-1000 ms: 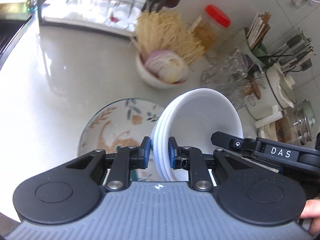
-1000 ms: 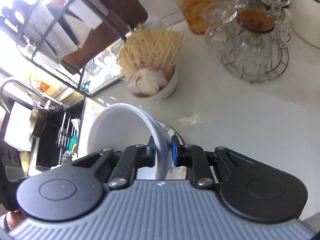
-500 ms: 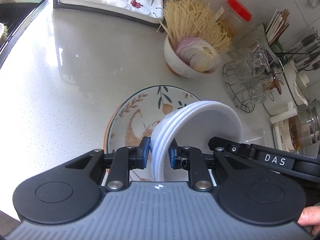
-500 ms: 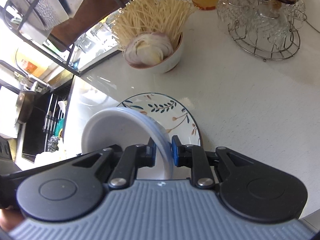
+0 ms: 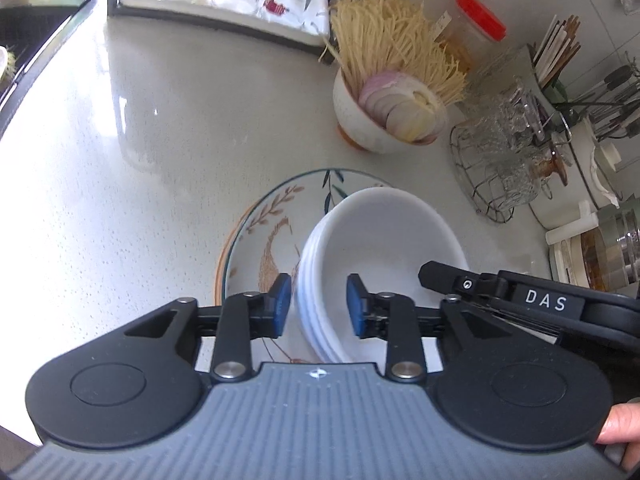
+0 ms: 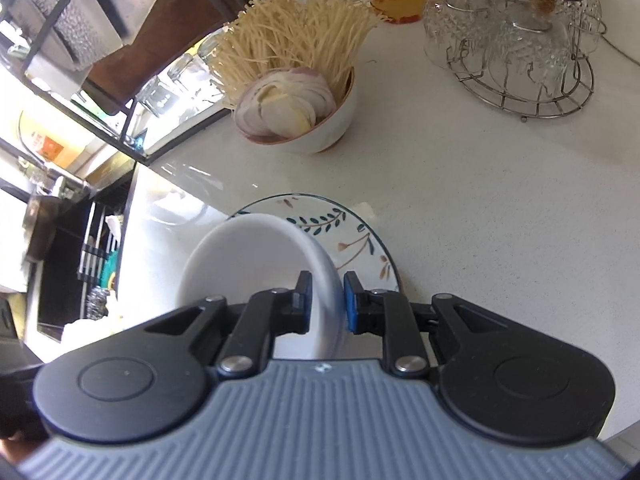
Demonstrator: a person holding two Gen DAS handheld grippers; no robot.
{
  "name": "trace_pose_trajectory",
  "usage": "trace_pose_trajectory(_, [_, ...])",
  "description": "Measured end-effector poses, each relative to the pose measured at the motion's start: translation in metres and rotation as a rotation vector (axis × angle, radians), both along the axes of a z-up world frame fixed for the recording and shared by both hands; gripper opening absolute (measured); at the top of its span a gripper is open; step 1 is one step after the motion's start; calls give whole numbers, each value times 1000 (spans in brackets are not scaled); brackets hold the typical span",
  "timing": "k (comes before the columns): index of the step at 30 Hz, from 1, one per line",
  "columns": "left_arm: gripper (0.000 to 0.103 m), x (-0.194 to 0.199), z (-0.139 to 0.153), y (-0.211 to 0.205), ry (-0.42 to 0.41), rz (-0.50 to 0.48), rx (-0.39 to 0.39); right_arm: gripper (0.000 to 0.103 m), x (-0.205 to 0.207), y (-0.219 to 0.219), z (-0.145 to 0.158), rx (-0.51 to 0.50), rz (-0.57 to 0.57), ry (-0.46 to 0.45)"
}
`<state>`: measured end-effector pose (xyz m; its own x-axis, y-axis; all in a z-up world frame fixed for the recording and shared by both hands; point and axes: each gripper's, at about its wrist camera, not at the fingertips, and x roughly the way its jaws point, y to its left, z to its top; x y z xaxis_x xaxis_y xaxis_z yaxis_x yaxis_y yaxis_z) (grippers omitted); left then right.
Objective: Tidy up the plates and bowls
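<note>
Lowered onto the plate (image 5: 256,240), stacked white bowls (image 5: 384,248) sit between the opening left gripper (image 5: 319,305), the right gripper (image 6: 326,300) clamping their rim.

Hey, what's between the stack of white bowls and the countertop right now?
The painted plate lies under the white bowls, on the countertop. Both wrist views show it.

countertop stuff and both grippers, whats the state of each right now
stack of white ceramic bowls: nested, tilted, on the plate
round floral-patterned plate: flat on the counter
left gripper: jaws opening, rim between them
right gripper: shut on the stack's rim
white bowl of sliced onion and noodles: upright, full
</note>
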<state>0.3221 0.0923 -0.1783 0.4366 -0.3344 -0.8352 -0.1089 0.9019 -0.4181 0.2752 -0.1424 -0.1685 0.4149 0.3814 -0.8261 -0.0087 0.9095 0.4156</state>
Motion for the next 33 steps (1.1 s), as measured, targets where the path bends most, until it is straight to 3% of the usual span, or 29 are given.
trace_pose_trajectory(2, [37, 0, 4, 0, -13, -10, 12, 36, -1, 0, 3, -1, -10, -11])
trace_pose_trajectory(4, [37, -2, 9, 0, -29, -16, 27, 44, -3, -1, 9, -11, -22, -44])
trace_pose_trajectory(20, [38, -26, 78, -3, -211, -46, 134, 44, -13, -8, 64, 15, 1, -208])
trace_pose_trajectory(33, [38, -69, 138, -30, -353, -74, 209, 44, -60, -37, 117, -1, -11, -401])
